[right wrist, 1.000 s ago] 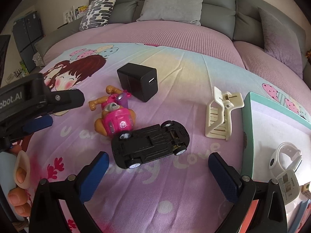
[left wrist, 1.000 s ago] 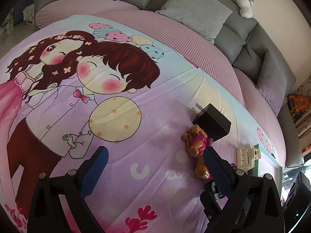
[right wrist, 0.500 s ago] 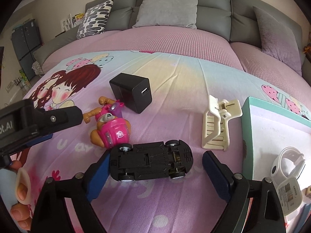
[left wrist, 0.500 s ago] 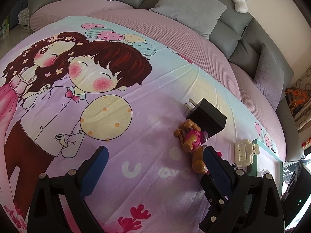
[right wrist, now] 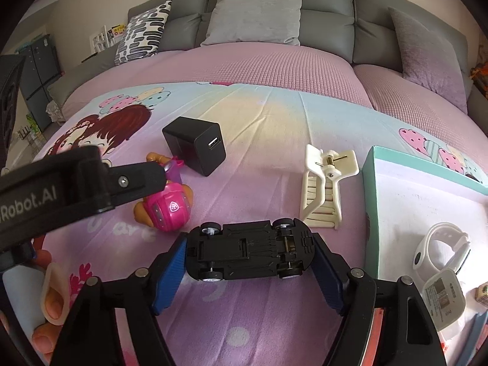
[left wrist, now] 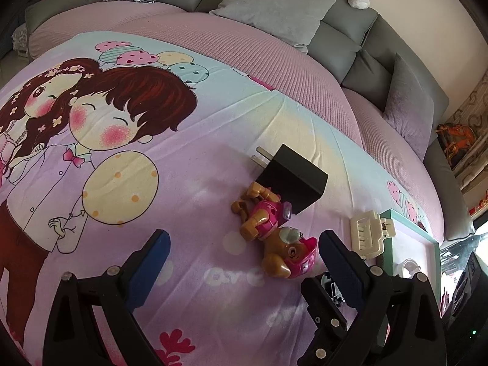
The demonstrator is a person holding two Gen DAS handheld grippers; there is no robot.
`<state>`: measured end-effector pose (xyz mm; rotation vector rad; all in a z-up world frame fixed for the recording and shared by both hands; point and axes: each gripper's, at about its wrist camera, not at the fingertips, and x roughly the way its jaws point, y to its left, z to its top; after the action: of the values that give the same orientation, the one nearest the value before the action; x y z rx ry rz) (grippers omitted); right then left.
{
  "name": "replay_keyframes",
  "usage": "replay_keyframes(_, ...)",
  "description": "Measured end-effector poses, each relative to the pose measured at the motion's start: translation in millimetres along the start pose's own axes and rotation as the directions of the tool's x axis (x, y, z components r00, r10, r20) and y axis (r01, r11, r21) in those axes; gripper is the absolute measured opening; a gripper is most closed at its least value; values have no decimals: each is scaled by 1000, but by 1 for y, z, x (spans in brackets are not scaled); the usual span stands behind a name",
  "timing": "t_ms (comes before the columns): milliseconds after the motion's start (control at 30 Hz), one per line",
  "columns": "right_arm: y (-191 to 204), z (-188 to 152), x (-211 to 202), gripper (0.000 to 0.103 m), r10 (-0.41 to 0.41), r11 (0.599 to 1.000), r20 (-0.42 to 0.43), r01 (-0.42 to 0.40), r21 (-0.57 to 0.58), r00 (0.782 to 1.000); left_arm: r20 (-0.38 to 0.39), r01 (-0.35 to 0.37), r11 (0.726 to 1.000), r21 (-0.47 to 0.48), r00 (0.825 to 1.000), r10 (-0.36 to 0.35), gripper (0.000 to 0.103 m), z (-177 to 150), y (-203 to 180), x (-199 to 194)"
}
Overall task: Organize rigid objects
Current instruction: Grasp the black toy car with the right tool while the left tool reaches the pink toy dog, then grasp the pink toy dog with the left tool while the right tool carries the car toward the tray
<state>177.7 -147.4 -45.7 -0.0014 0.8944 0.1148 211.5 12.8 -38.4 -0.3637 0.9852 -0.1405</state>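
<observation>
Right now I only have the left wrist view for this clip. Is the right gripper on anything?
Observer: Yes. The right gripper brackets a black toy car lying wheels-up. Its jaws have just been closing, and the pads look pressed on both ends.
Operator: Anything in the box yet?
Observer: A white wristband lies inside the teal box.
Operator: Which way does the charger's port face?
Observer: The black charger has its USB port turned toward the right camera.

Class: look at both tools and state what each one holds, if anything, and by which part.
The right tool has just been closing on the upturned toy car, one pad at each end. The left tool is open and holds nothing.
</observation>
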Motion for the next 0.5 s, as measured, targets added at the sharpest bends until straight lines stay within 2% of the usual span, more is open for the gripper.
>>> replay_keyframes(100,-6,-1,-3,78,-18,1000,-2,18,10,1000,-10,-7,1000,15,1000,7,98,-1,-6,5)
replay_keyframes(500,-10,-1,-10,78,-8,1000,2,8,18,1000,3,-69,993,97,998,69,95,-5,-25,16)
